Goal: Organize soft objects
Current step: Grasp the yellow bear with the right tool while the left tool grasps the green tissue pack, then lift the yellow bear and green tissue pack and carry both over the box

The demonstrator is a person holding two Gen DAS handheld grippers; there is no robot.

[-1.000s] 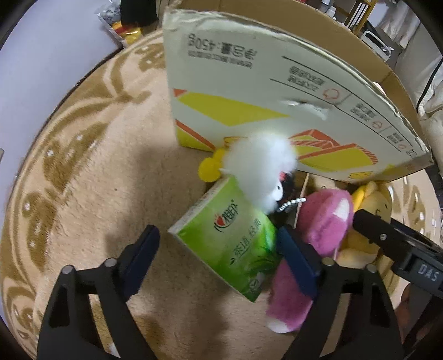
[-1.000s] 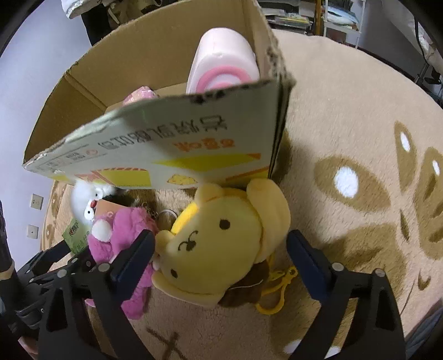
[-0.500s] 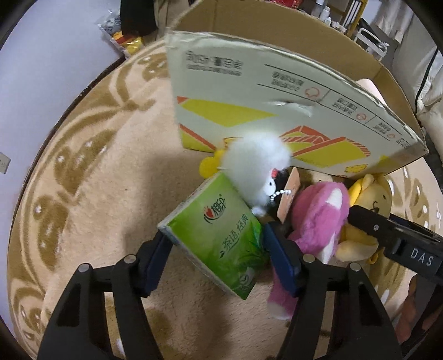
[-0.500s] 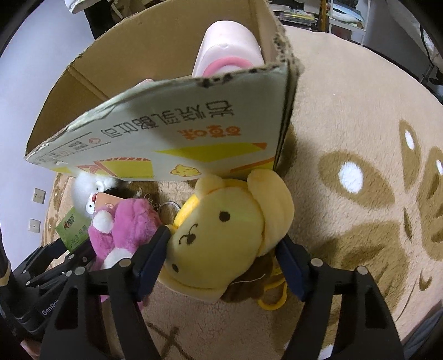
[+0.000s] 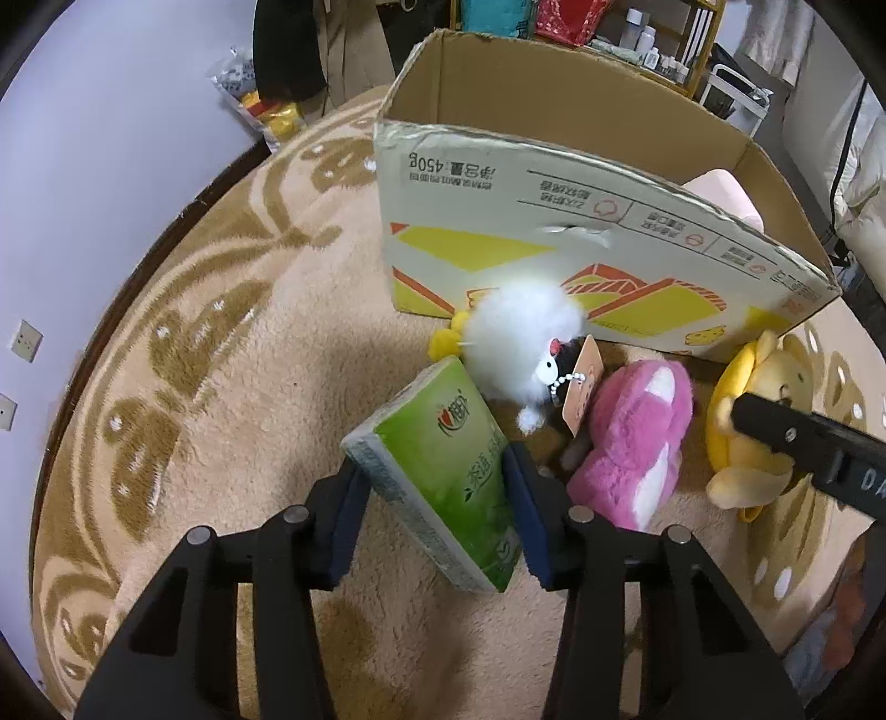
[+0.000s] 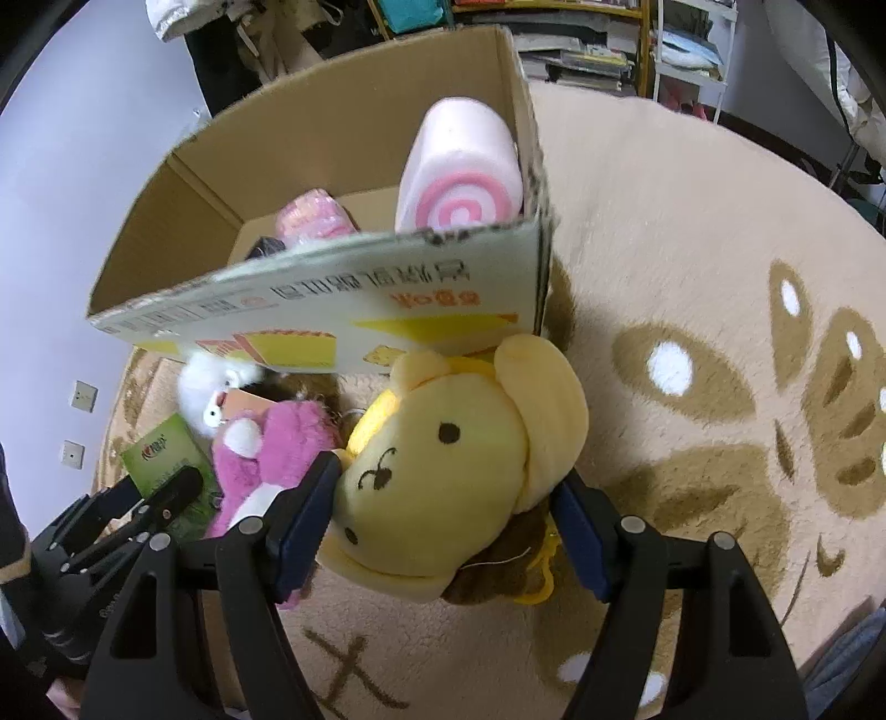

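Observation:
My left gripper (image 5: 437, 515) is shut on a green tissue pack (image 5: 443, 476), held tilted above the rug. My right gripper (image 6: 443, 515) is shut on a yellow bear plush (image 6: 448, 459), lifted in front of the cardboard box (image 6: 332, 310). A pink plush (image 5: 637, 432) and a white fluffy plush (image 5: 520, 338) lie on the rug against the box's front wall (image 5: 554, 243). Inside the box are a pink swirl roll cushion (image 6: 459, 177) and a smaller pink soft item (image 6: 313, 221).
A beige rug with brown patterns (image 6: 692, 387) covers the floor. A purple wall (image 5: 83, 166) stands to the left. Shelves with books (image 6: 581, 50) and a snack bag (image 5: 260, 111) lie beyond the box.
Both grippers closed from open onto their objects: left on the tissue pack, right on the yellow bear. Both have risen, so the box's inside now shows.

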